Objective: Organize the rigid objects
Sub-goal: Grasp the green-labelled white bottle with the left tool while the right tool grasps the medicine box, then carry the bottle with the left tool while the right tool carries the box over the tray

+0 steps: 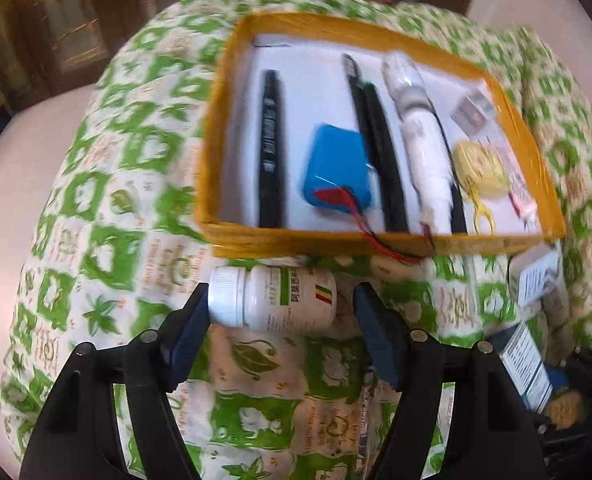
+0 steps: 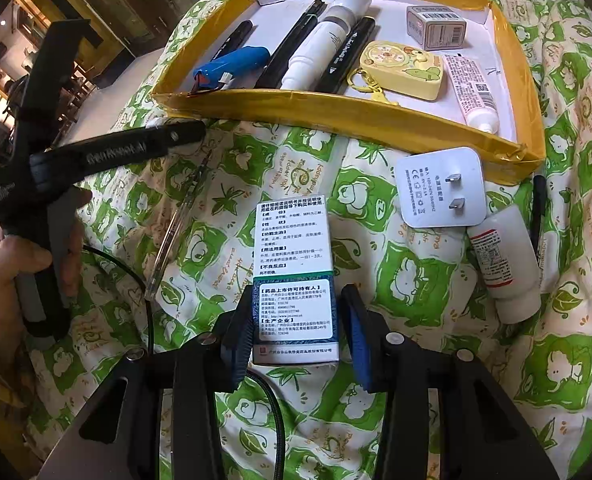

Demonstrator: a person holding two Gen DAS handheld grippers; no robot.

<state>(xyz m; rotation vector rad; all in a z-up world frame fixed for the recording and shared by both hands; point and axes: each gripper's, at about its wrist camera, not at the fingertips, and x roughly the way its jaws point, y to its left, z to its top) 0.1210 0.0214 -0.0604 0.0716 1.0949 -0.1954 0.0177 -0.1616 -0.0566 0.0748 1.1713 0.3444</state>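
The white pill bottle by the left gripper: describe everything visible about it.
The white pill bottle is opaque plastic with a ribbed white screw cap, closed, and a label bearing a green band, printed characters and a small red, yellow and green stripe. It lies on its side on the green-patterned cloth, cap towards the image left, just in front of the yellow tray. It sits between the open fingers of the left gripper: the left finger is at the cap, the other stands clear of the base.

The left gripper (image 1: 281,316) has glossy black arms, round silver screws at the joints and dark blue pads. The right gripper (image 2: 298,328) matches it, with ribbed blue pads; a black cable (image 2: 273,408) trails beneath its arms.
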